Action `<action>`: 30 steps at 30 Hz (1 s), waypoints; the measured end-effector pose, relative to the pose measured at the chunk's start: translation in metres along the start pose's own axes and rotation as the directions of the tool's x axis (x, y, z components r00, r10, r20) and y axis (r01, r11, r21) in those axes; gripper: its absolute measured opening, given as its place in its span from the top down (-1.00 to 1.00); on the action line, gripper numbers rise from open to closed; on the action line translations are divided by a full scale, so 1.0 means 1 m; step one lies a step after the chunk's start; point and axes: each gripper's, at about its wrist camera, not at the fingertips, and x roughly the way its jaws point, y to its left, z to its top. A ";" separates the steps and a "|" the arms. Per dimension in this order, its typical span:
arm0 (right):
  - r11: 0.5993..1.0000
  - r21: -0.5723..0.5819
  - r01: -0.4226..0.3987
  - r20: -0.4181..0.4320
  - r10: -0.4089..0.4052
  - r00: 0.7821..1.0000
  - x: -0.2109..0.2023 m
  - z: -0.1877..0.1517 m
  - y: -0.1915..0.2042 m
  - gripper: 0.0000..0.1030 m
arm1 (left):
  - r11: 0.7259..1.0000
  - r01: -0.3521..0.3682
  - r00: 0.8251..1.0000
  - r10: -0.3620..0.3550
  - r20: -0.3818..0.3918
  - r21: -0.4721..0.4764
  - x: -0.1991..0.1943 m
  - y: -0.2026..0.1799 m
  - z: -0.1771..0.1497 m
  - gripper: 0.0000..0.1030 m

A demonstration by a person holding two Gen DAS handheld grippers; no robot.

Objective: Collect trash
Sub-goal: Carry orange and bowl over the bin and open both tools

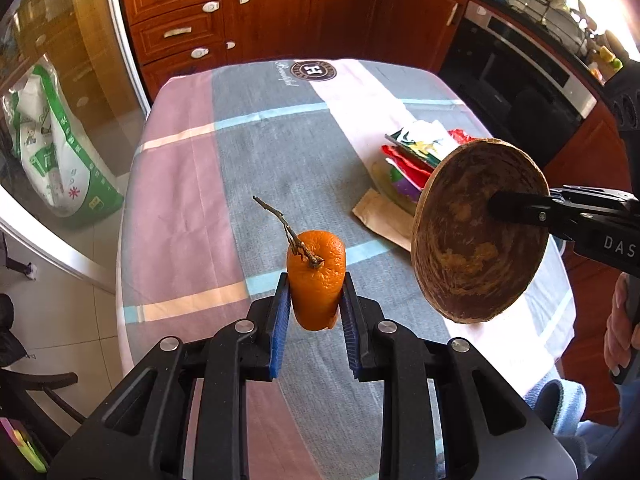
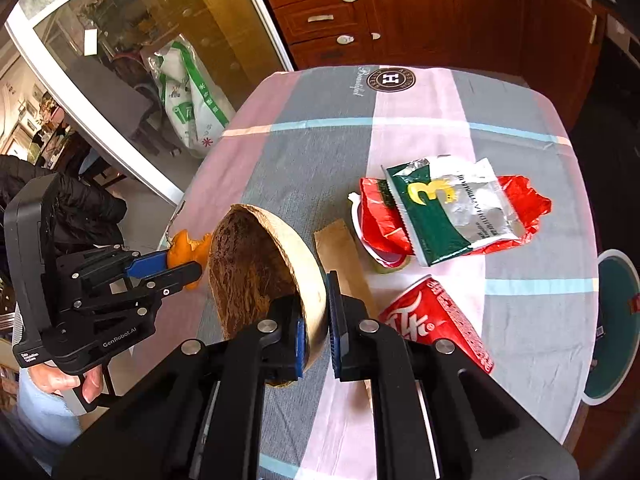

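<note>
Holding a curled orange citrus peel (image 1: 316, 280) upright between its blue pads, the left gripper (image 1: 314, 308) is closed on it above the checked pink, grey and white tablecloth (image 1: 240, 152). The peel's long axis runs vertically, stem end uppermost, with a dry brown twig (image 1: 286, 228) slanting up and to the left. The right gripper (image 2: 316, 320) is nearly shut, pinching the thin rim of a brown half coconut shell (image 2: 256, 268). The shell is clear of the cloth, tilted on edge, its hollow facing the left gripper. On the cloth lie a green and silver foil sachet (image 2: 448, 208), a red plastic wrapper (image 2: 520, 196), a crushed red paper cup (image 2: 436, 320) and a tan paper strip (image 2: 340, 252).
</note>
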 end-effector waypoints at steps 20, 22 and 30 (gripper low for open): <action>0.944 0.329 -0.001 0.209 -0.072 0.975 -0.102 -0.063 -0.168 0.82 | 0.942 0.121 0.993 -0.116 -0.034 0.313 0.023 -0.213 0.063 0.51; 0.926 0.377 0.014 0.220 -0.104 0.970 -0.113 -0.073 -0.195 0.82 | 0.929 0.139 0.990 -0.130 -0.050 0.344 0.032 -0.239 0.070 0.51; 0.817 0.566 0.111 0.204 -0.269 0.941 -0.145 -0.120 -0.297 0.82 | 0.855 0.203 0.978 -0.153 -0.140 0.477 0.081 -0.346 0.083 0.51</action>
